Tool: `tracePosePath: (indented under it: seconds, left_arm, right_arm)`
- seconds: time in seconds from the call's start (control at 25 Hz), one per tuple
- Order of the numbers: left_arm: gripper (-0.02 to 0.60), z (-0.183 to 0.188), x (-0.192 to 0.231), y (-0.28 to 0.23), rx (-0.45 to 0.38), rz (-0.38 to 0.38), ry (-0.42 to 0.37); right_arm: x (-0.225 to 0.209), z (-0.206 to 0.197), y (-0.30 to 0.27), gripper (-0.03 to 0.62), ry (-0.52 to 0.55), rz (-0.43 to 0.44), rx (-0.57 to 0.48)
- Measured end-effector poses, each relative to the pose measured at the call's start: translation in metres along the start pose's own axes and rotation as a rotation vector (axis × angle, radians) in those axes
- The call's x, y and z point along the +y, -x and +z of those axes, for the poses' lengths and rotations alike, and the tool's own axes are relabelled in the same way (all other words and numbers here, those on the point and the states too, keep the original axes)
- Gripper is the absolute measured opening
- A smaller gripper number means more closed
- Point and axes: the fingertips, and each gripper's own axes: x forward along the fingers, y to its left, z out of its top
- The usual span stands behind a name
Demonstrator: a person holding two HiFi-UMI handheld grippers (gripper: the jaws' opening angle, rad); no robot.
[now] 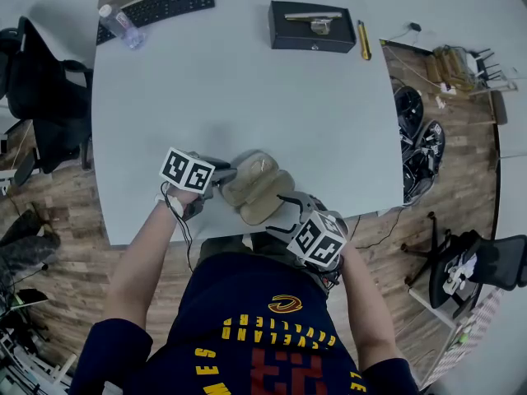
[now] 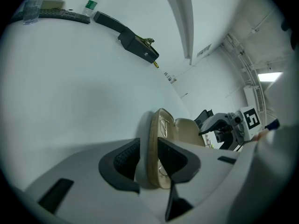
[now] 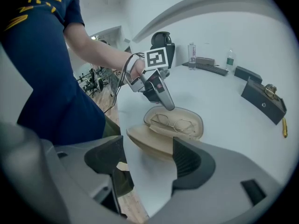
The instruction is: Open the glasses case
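Observation:
The beige glasses case (image 1: 257, 186) lies open on the white table (image 1: 247, 89), close to its front edge. Thin wire glasses (image 3: 175, 123) rest in the far half, and the lid (image 3: 150, 140) is folded down toward me. My left gripper (image 1: 226, 175) is shut on the rim of the half that holds the glasses; in the left gripper view that rim (image 2: 156, 143) stands between the two dark pads of the left gripper (image 2: 148, 160). My right gripper (image 1: 286, 214) is open just in front of the lid, with nothing between its fingers (image 3: 189, 160).
A black box (image 1: 311, 25) with a brass latch sits at the far side, a yellow pen-like tool (image 1: 363, 39) beside it. A keyboard (image 1: 156, 8) and a plastic bottle (image 1: 121, 25) are at the far left. Chairs and cables stand on the wooden floor around the table.

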Motion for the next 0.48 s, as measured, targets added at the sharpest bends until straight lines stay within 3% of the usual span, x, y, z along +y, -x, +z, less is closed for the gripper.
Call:
tracePosePath:
  seconds: [0.24,0.48]
  left_arm:
    - [0.121,-0.0048,-0.0017,-0.0045,0.011,0.005,0.001]
    - [0.118,-0.0055,-0.0031,-0.0054,0.005,0.008,0.009]
  right_arm:
    - [-0.0017,-0.0017,-0.0005,0.347,-0.130,0.024,-0.106]
    - [-0.0041,-0.0100,-0.0015,0.347,-0.226,-0.007,-0.167]
